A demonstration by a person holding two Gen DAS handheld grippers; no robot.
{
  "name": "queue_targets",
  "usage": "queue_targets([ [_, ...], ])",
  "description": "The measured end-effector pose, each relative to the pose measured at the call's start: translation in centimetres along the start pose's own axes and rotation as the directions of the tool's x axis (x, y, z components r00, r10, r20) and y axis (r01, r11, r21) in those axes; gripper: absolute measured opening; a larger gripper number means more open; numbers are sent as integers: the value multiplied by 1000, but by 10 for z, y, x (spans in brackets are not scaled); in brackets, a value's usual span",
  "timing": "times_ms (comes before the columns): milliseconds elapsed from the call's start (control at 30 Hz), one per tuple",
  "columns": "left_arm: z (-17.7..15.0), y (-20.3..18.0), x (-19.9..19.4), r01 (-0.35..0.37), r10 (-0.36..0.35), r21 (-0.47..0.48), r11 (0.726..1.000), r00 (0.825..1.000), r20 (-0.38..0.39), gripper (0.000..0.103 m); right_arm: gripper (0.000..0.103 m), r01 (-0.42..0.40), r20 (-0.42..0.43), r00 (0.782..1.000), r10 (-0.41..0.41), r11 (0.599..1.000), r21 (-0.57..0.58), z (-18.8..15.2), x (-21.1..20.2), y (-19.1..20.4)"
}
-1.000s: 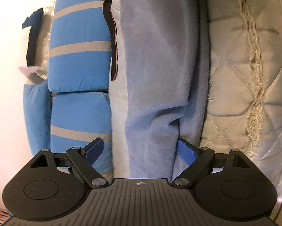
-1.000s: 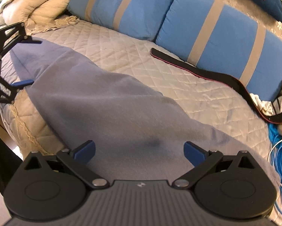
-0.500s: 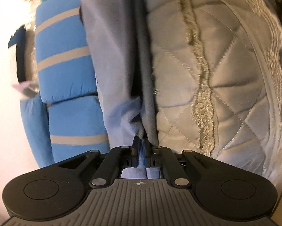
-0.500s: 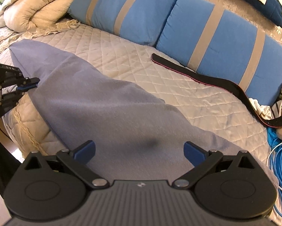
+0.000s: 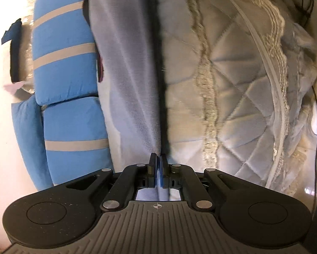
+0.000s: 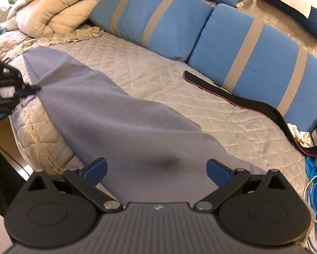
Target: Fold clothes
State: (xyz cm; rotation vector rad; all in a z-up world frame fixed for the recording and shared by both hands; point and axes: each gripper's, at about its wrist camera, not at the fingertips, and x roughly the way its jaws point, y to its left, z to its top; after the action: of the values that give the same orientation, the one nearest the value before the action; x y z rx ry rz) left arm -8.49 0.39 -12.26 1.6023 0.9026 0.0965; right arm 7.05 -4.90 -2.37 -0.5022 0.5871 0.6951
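My left gripper [image 5: 157, 170] pinches the grey-blue cloth's [image 6: 120, 127] far edge; cloth runs lengthwise across the bed [image 6: 158, 80] toward my spread right gripper [image 6: 156, 169], hovering over the near end

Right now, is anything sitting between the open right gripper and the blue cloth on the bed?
Nothing visible. The right gripper has its jaws spread directly over the blue cloth; the black strap lies beyond it.

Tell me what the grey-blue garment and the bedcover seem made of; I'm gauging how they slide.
Grey-blue garment: likely fleece or brushed knit, matte, with fuzzy nap showing. Bedcover: quilted woven fabric, probably satiny, given its diamond stitching and faint sheen.
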Motion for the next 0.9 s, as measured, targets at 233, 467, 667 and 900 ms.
queue_targets([
  [233,-27,36,-3,-31,28,-138,990,999,-20,78,103,9,-6,1000,-9,1000,-4,-2,1,0],
  [467,-110,88,16,-102,89,-315,944,995,-54,78,103,11,-21,1000,-11,1000,-3,-6,4,-1],
  [667,-156,58,28,40,-7,-228,973,990,144,78,103,14,-31,999,-15,1000,-10,-8,7,0],
  [900,-148,46,40,65,-22,-229,971,982,186,78,103,39,-63,997,-39,999,5,-13,15,-7],
])
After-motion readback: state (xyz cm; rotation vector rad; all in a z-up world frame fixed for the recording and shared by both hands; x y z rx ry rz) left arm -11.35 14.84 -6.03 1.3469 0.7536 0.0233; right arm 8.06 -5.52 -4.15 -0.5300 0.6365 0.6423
